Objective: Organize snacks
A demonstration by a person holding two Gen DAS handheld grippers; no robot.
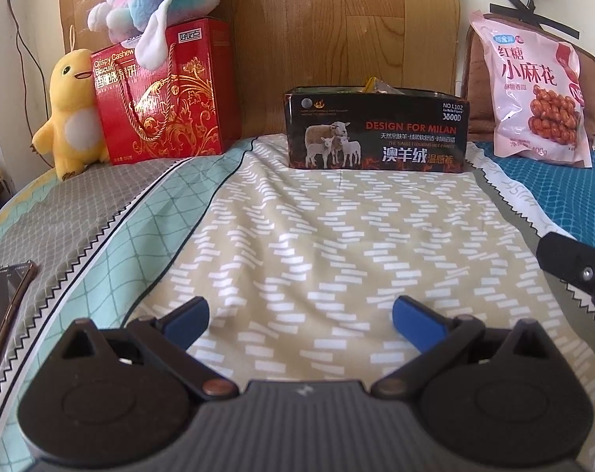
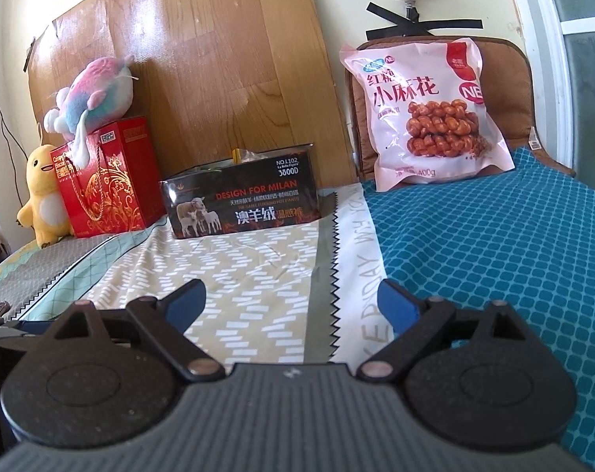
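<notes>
A black open box (image 1: 376,129) (image 2: 244,196) printed with sheep stands at the back of the bed; a yellow wrapper (image 1: 370,83) (image 2: 237,154) pokes above its rim. A pink snack bag (image 1: 535,94) (image 2: 427,114) leans upright against a brown cushion at the right. A red biscuit gift box (image 1: 163,94) (image 2: 104,181) stands at the left. My left gripper (image 1: 301,314) is open over the beige sheet, well short of the black box, nothing between its blue pads. My right gripper (image 2: 291,303) is open too, over the sheet's zigzag border, and empty.
A yellow duck plush (image 1: 71,114) (image 2: 39,196) stands beside the red box, and a pink-blue plush (image 1: 159,0) (image 2: 93,94) lies on top of it. A phone (image 1: 2,306) rests on the bed at the left. A wooden headboard (image 1: 337,19) backs the bed.
</notes>
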